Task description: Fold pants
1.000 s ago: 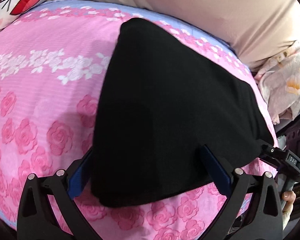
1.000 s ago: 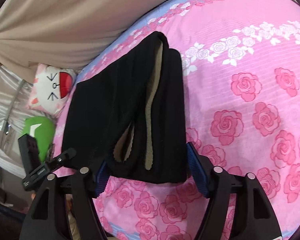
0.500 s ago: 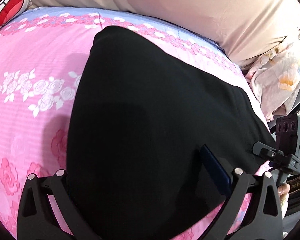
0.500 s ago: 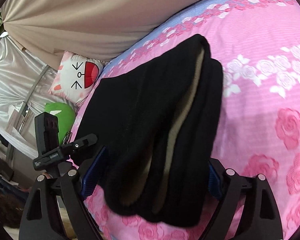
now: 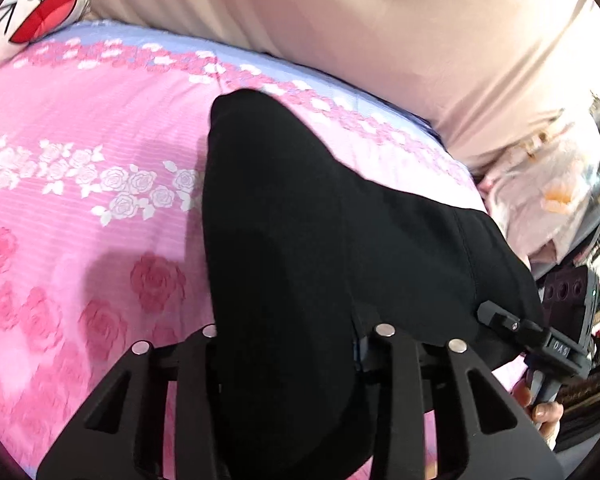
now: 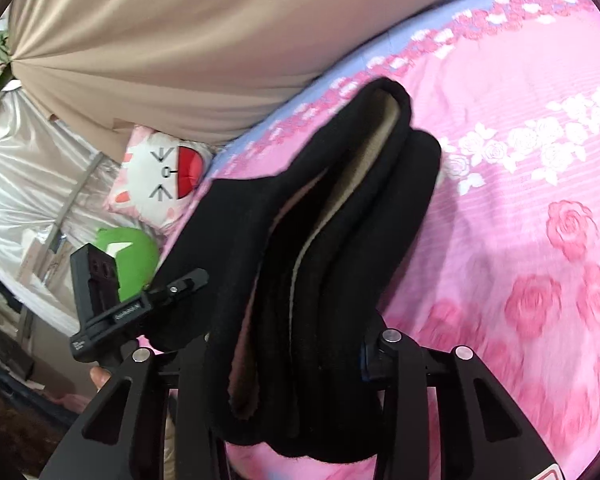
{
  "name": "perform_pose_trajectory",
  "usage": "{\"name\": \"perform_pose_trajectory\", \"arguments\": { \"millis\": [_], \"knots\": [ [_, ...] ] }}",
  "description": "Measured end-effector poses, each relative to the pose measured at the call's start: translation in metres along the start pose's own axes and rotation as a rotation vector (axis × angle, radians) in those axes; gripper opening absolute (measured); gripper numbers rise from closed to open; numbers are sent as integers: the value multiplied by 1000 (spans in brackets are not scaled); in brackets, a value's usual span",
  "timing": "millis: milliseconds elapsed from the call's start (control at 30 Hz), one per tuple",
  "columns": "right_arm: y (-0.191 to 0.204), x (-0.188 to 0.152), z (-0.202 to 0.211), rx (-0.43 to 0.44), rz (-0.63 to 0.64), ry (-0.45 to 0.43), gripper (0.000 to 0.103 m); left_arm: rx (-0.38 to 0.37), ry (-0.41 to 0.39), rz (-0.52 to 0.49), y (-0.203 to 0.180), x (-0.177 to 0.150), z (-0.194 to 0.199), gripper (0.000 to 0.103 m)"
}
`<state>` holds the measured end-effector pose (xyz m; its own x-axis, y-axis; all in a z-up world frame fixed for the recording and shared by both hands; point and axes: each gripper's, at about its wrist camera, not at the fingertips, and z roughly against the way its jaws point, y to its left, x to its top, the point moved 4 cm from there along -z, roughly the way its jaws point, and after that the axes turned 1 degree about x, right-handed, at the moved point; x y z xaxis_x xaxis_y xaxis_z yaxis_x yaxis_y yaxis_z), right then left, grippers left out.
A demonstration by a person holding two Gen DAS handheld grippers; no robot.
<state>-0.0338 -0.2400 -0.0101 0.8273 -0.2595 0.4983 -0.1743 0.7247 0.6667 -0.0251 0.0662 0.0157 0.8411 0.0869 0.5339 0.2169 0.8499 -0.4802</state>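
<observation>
In the left wrist view, the left gripper [image 5: 288, 344] has just been closing, and its black jaws now pinch a thick bundle of the folded black fleece-lined pants [image 5: 300, 240]. The pants lie on the pink rose-print bedsheet [image 5: 80, 208], with their near edge gathered between the jaws and their far corner reaching toward the sheet's blue border. The beige curtain [image 5: 340, 20] hangs beyond the sheet's far edge. A white cat-face cushion with a red mouth [image 5: 36, 8] sits at the sheet's far left corner. The right gripper [image 5: 540, 340] shows at the pants' right edge.

In the right wrist view, the right gripper [image 6: 292, 364] has also just been closing, and its jaws squeeze the stacked layers of the pants [image 6: 340, 240], whose cream lining shows between the black folds. The pants stretch from the jaws across the bedsheet [image 6: 520, 160] toward its blue border. The left gripper [image 6: 140, 296] grips their left edge. The cushion [image 6: 160, 176] and a green plush toy [image 6: 132, 256] lie off the sheet's left side, below the curtain [image 6: 180, 40].
</observation>
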Motion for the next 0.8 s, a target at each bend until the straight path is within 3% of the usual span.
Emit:
{"name": "perform_pose_trajectory", "arguments": {
  "millis": [133, 233, 367, 467, 600, 800],
  "knots": [
    [34, -18, 41, -4, 49, 9, 36, -88, 1, -56, -28, -12, 51, 33],
    [70, -24, 78, 1, 128, -27, 36, -137, -63, -137, -55, -13, 100, 33],
    [131, -6, 127, 8, 285, -170, 36, -165, -262, -267, -93, 12, 168, 33],
    [178, 27, 163, 22, 430, -327, 36, -168, -433, -352, -118, 44, 207, 33],
    [215, 85, 181, 32, 553, -473, 36, -150, -648, -429, -145, 93, 240, 34],
    [228, 178, 173, 110, 575, -612, 37, -106, -823, -453, -162, 166, 241, 35]
  ]
}}
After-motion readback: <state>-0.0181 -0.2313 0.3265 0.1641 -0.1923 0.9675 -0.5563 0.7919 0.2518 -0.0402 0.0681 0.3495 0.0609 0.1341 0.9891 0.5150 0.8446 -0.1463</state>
